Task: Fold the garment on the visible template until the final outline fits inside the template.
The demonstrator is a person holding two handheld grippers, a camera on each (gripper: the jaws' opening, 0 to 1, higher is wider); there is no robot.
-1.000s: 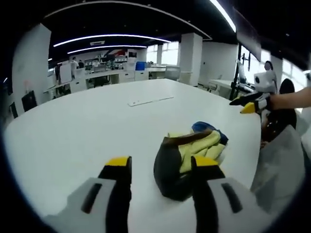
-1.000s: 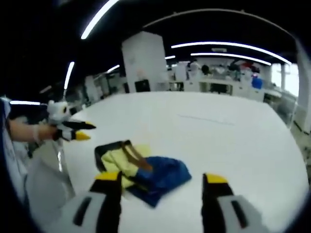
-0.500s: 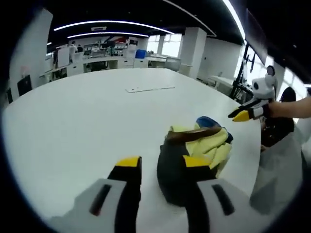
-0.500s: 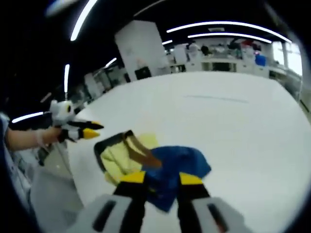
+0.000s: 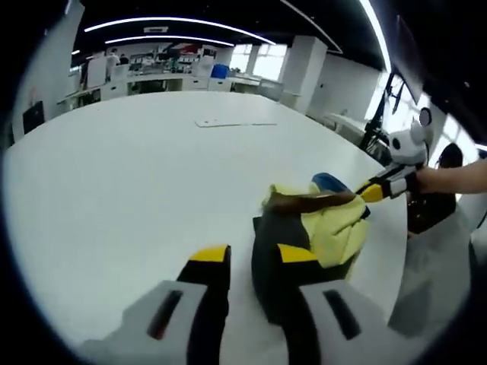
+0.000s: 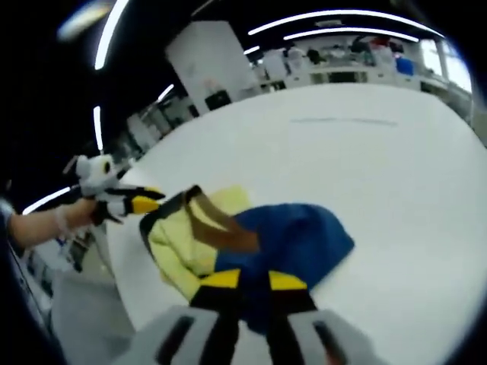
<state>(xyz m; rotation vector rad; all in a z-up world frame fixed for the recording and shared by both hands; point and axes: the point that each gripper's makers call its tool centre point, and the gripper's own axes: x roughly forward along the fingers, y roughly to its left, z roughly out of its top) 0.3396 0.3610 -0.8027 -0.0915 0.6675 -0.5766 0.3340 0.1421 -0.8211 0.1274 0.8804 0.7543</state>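
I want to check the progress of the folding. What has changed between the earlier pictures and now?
Both grippers have come in on the crumpled garment. The right gripper has narrowed its jaws at the blue part; whether it grips is unclear. The left gripper has narrowed its jaws at the dark end, open. The garment stays bunched on the white table.

Open-plan office or lab hall. Big white table [image 5: 114, 190] fills foreground, rounded edge. Dark ceiling with long curved light strips [image 5: 179, 21]. White square pillars [image 5: 304, 72], [image 6: 202, 65]. Far end: rows of white desks [image 5: 152, 82] crowded with monitors and gear, blue bin [image 5: 220, 71] among them, bright windows [image 5: 255, 62] behind. People standing at far desks [image 6: 304, 57], too small to make out. Dark stand [image 5: 380, 114] at right beyond table.
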